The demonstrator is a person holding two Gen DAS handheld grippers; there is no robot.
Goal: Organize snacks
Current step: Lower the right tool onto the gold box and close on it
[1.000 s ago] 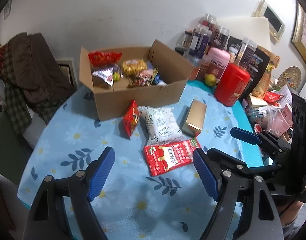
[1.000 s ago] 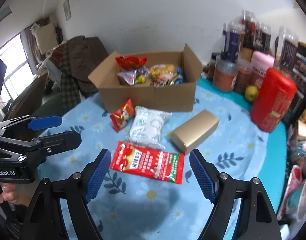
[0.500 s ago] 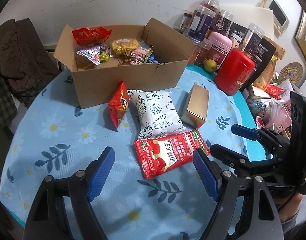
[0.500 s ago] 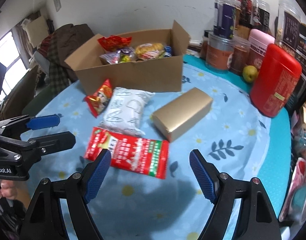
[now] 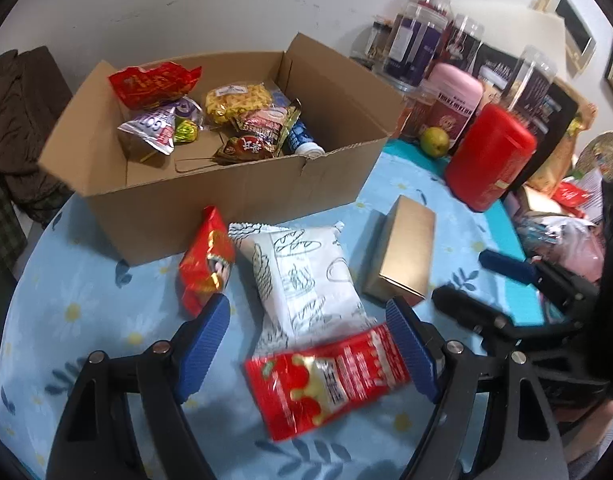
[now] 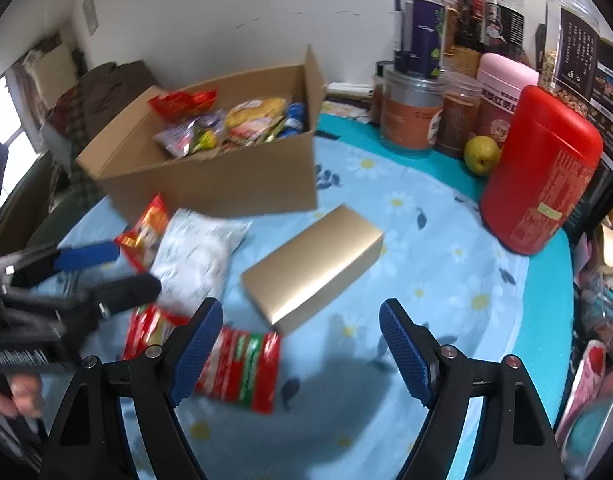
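left gripper (image 5: 306, 344): black frame, 2 blue ribbed pads (image 5: 204, 346), silver screws | right gripper (image 6: 300, 350): same black frame, blue pads, silver screws | white lettering on left gripper's body | bare-skinned hand (image 6: 14, 394)

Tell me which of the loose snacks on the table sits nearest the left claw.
The flat red packet: it lies right between the open left claw's fingers. The white bread bag, small red packet and gold box lie farther off, toward the cardboard box.

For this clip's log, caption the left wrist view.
Open left gripper over red packet, near cardboard box.
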